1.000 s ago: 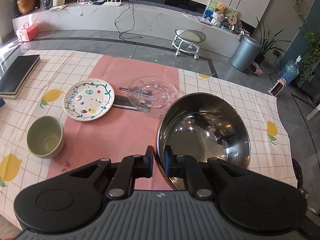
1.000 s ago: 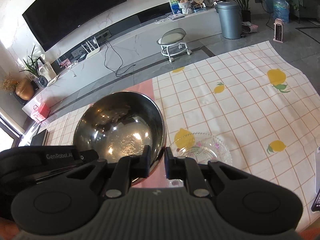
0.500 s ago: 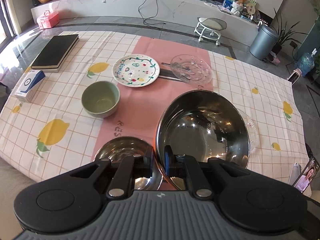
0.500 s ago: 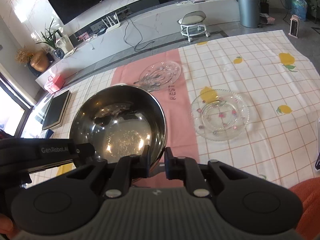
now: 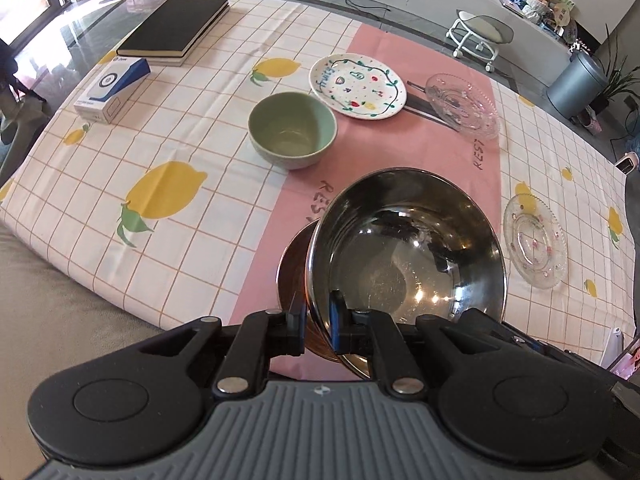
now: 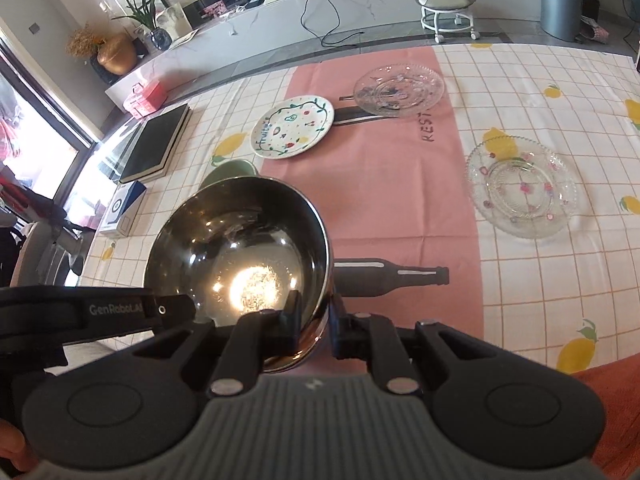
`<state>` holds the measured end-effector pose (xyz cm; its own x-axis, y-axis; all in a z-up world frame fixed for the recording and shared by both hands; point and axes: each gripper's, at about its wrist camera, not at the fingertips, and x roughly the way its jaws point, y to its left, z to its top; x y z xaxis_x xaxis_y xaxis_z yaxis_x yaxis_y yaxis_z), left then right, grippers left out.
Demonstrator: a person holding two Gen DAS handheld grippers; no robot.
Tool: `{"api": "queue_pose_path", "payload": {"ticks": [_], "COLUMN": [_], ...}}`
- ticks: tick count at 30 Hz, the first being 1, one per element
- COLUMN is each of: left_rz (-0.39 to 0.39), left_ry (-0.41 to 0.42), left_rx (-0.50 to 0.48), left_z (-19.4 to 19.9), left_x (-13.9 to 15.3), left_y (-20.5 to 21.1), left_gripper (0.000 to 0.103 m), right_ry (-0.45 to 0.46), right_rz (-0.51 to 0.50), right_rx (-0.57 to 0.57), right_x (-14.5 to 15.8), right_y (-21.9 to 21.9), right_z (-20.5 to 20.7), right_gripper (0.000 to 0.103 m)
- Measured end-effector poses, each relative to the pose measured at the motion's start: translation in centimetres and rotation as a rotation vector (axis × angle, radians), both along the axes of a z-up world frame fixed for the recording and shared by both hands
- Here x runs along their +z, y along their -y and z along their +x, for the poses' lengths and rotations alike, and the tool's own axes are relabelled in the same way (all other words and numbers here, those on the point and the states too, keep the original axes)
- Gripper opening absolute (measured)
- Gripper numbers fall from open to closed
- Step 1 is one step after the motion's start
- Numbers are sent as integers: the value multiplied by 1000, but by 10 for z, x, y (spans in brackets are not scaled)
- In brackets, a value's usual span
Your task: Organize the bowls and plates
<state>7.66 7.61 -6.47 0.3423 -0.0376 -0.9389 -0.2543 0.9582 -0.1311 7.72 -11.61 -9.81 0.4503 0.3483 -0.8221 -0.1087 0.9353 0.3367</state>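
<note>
A lemon-print cloth (image 5: pixel 192 148) covers the tabletop (image 5: pixel 52 292); on it lie a green bowl (image 5: pixel 291 136), painted plate (image 5: pixel 357 86), two glass plates (image 5: pixel 535 243), a black book (image 5: pixel 175 30) and a box (image 5: pixel 112 90)

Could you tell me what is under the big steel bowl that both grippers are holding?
Under the big steel bowl, the left wrist view shows the rim of a second steel bowl on the pink cloth strip. The big bowl covers most of it.
</note>
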Motion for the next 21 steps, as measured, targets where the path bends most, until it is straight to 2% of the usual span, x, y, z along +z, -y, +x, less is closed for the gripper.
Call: {"api": "queue_pose_path", "payload": {"ticks": [13,21], "left_rz": [-51,-42], "left_ry": [-81,-93], "left_rx": [17,3], "left_z": [5,7], "left_x": [-31,-39], "left_y": [-14,-12], "left_gripper": [14,15], "right_ry": [-36,-75], "right_rz": [-57,-69], "right_rx": [50,46], "right_x": [-17,-34], "right_y": [-21,-20], "right_z": [16,21], "right_gripper": [11,11]}}
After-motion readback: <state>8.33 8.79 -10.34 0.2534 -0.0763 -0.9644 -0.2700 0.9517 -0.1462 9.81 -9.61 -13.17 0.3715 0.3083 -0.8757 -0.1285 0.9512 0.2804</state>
